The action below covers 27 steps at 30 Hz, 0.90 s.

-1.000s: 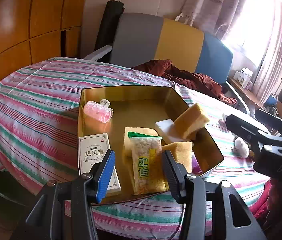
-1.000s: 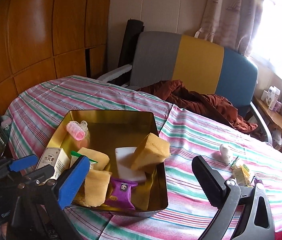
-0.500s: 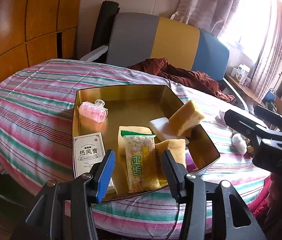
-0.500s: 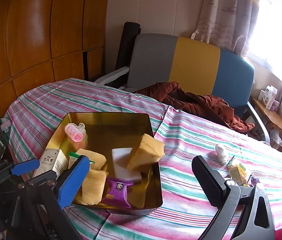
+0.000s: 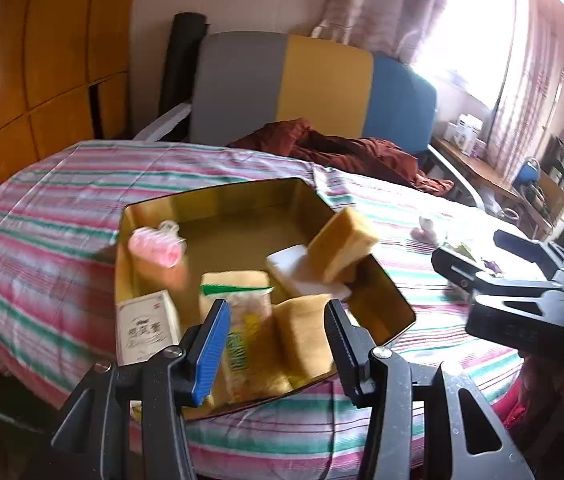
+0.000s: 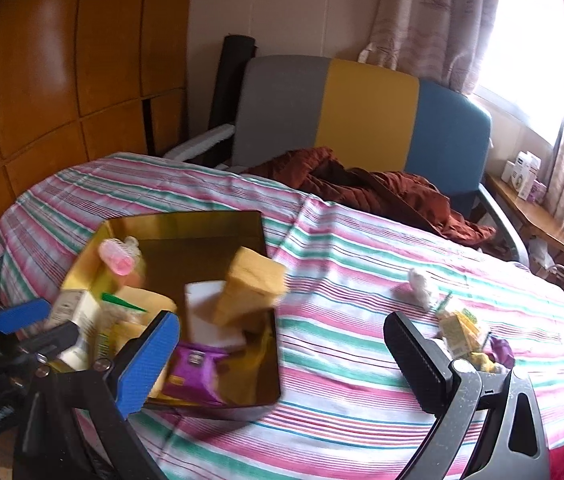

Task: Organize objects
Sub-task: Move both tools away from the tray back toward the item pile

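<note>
A gold tin tray (image 5: 218, 192) sits on the striped tablecloth. In it lie a pink hair roller (image 5: 156, 246), a white printed box (image 5: 146, 326), a snack packet (image 5: 248, 336), a white block (image 5: 290, 268) and yellow sponges (image 5: 342, 244). My left gripper (image 5: 276, 320) hovers open over the tray's near edge, holding nothing. My right gripper (image 6: 282, 328) stands wide open over the cloth beside the tray's (image 6: 186, 220) right wall, also with nothing in it. A purple packet (image 6: 192, 368) lies in the tray's near corner. On the cloth to the right lie a yellow-green packet (image 6: 460, 330) and a small white object (image 6: 420, 282).
A grey, yellow and blue chair back (image 6: 362, 112) with a rust-red cloth (image 6: 362, 188) draped over the seat stands behind the table. Wooden panels (image 6: 62, 80) line the left wall. A side shelf with boxes (image 6: 526, 172) stands under the bright window.
Both grippers have shifted a little, and both views are now motion-blurred. The tray sits lower in the left view and further left in the right view. Neither jaw gap has changed.
</note>
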Motion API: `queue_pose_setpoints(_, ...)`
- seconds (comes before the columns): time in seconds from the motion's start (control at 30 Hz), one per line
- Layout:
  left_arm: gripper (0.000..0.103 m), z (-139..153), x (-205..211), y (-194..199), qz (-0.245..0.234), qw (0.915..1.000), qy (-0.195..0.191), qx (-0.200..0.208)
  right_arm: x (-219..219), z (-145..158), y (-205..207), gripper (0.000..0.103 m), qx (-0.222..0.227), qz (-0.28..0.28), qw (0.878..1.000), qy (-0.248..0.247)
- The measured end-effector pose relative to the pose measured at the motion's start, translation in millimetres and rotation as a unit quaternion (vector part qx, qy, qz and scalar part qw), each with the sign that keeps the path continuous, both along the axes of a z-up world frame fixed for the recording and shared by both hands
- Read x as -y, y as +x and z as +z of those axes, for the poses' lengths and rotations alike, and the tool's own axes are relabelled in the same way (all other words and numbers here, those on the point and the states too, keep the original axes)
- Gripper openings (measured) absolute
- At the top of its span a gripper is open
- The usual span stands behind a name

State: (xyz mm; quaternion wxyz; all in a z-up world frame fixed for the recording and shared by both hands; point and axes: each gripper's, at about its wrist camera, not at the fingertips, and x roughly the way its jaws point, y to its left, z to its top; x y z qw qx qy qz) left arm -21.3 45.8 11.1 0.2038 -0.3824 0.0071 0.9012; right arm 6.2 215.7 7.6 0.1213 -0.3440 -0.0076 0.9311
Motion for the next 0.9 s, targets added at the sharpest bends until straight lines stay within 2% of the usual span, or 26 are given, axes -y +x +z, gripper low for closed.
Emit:
queue_pose_setpoints(0.17,0.049,3,-23,-2,-0.032,0.9995,-0.003,-0.002,-48,-16,5,0.103,0.029,-0.047,0.998,0.012)
queue_pose_setpoints(0.3,0.049,5,-49,-2,-0.065,0.9978,-0.008,-0.005,-109,-24,15,0.103,0.049,-0.102,0.993,0.017)
queue_pose_setpoints(0.43,0.049,8,-79,-2,-0.1,0.9949,-0.009,-0.002,-183,-21,31,0.103,0.048,-0.177,0.983,0.009)
queue_pose_setpoints(0.53,0.049,10,-108,0,-0.132,0.9912,-0.011,-0.003,-239,-26,46,0.103,0.042,-0.237,0.97,-0.003)
queue_pose_setpoints(0.6,0.049,9,-130,3,-0.152,0.9881,-0.018,-0.002,-273,-35,58,0.103,0.036,-0.277,0.96,-0.025)
queue_pose_setpoints(0.7,0.049,4,-162,2,-0.182,0.9831,-0.02,0.011,-309,-50,76,0.103,0.03,-0.326,0.939,-0.11)
queue_pose_setpoints(0.77,0.049,-2,-182,0,-0.199,0.9796,-0.013,0.027,-322,-54,82,0.103,0.029,-0.346,0.927,-0.145)
queue_pose_setpoints(0.9,0.049,-23,-223,-11,-0.21,0.9742,-0.001,0.082,-327,-57,88,0.103,0.03,-0.353,0.919,-0.172)
